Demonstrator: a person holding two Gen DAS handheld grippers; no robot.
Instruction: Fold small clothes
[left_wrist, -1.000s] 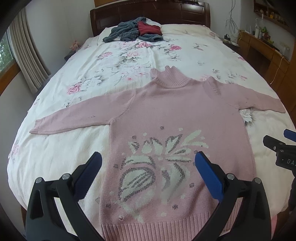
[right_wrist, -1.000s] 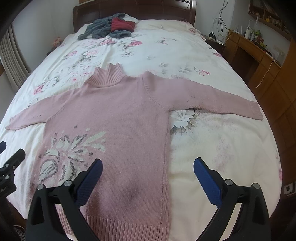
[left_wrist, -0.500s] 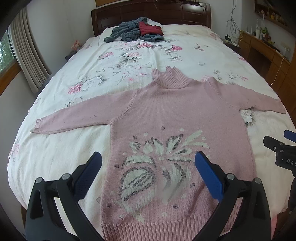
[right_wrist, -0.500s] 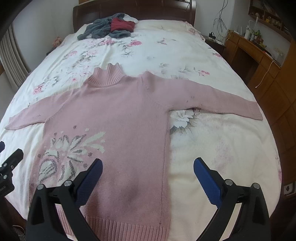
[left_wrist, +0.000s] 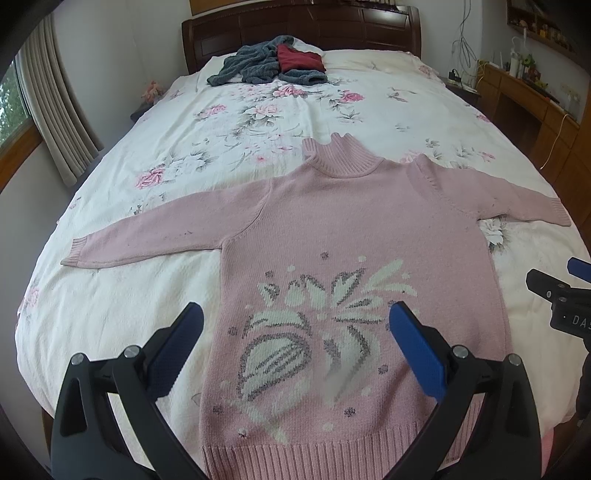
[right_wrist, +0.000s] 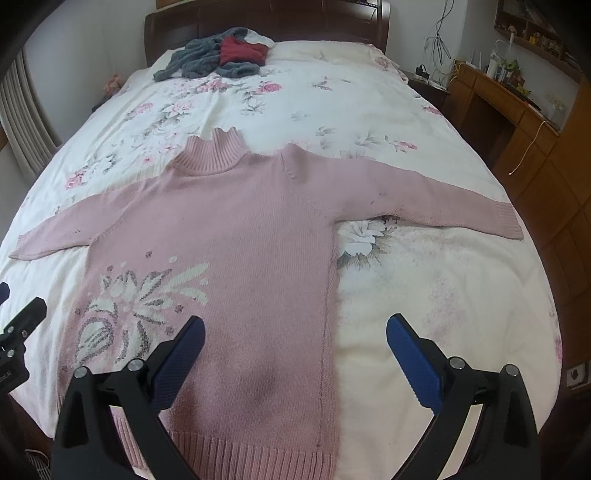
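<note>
Basically nothing folded yet — pink sweater (left_wrist: 354, 236) lies flat, face up, sleeves spread, near end of the floral bed (left_wrist: 258, 122). Left gripper (left_wrist: 295, 332) and right gripper (right_wrist: 295, 339) hover over the hem, fingers spread wide, holding nothing. Best start, I'd say: pinch one cuff cleanly, fold the sleeve across the chest — don't drag the body.

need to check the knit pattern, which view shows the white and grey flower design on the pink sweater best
The left wrist view: the white and grey flower design sits centred and whole on the pink knitted sweater. The right wrist view pushes it to the lower left, partly hidden behind a gripper finger.
</note>
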